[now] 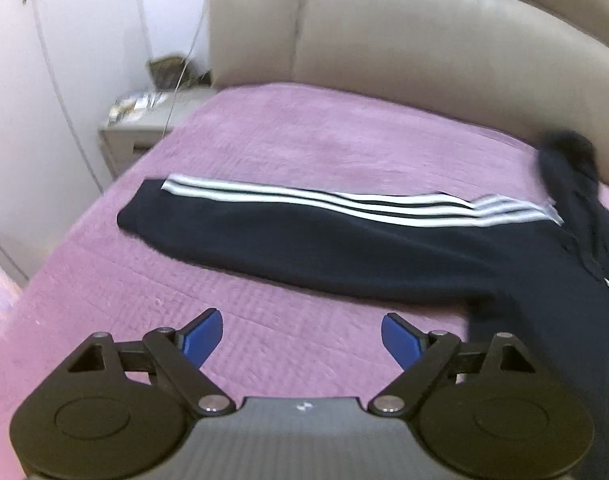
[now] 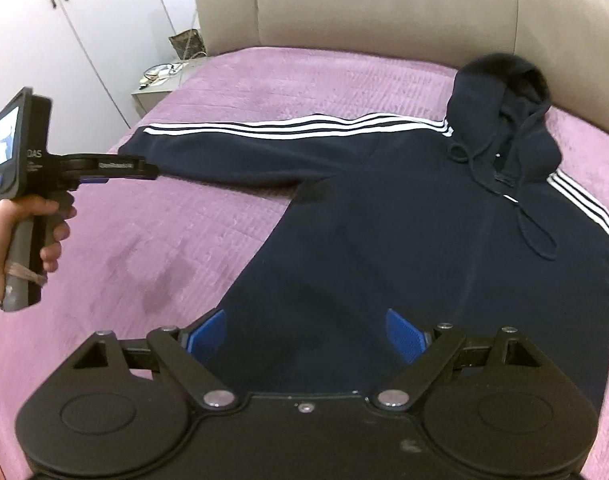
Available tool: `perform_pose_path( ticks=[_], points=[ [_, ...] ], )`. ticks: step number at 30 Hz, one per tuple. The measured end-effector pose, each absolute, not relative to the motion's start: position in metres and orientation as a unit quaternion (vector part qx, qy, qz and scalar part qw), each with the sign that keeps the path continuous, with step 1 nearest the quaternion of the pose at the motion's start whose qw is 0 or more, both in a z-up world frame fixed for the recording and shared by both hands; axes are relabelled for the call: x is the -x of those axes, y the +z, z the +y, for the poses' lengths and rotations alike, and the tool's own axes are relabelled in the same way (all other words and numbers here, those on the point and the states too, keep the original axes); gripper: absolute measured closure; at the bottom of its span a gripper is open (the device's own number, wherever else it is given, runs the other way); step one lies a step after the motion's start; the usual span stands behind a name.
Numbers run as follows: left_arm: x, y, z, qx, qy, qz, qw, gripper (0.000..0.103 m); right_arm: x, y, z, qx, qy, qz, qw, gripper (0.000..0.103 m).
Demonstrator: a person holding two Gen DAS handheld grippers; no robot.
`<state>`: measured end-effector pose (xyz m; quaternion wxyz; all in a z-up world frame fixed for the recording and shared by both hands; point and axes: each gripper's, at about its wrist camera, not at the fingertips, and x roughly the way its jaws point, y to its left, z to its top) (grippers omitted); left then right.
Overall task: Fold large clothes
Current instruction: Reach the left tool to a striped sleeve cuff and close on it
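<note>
The left hand-held gripper (image 1: 302, 338) is matt black, with two round discs at its base, angular link arms joined by silver pivot pins, and blue pads (image 1: 202, 336) on its fingers. A small white mark sits on the grey textured body between the discs. The right hand-held gripper (image 2: 306, 336) is built the same way, its blue pads (image 2: 404, 334) ribbed, with a small silver screw at the centre of its black body. Seen from the right wrist at 9 o'clock, the left unit carries a small lit screen, white lettering on its side and a grey handle wrapped with a band. The hand (image 2: 8, 236) is bare.
</note>
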<state>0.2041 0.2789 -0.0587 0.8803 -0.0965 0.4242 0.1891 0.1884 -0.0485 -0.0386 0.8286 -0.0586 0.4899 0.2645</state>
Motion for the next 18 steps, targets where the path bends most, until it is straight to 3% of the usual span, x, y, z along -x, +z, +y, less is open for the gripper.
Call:
perform_pose_path(
  ticks=[9, 18],
  points=[
    [-0.234, -0.11, 0.423, 0.199, 0.251, 0.425, 0.847, 0.01, -0.251, -0.059, -0.009, 0.045, 0.247, 0.512, 0.821, 0.001],
    [-0.267, -0.169, 0.518, 0.213, 0.293, 0.44, 0.822, 0.009, -0.352, -0.109, 0.046, 0.033, 0.121, 0.522, 0.844, 0.001]
  ],
)
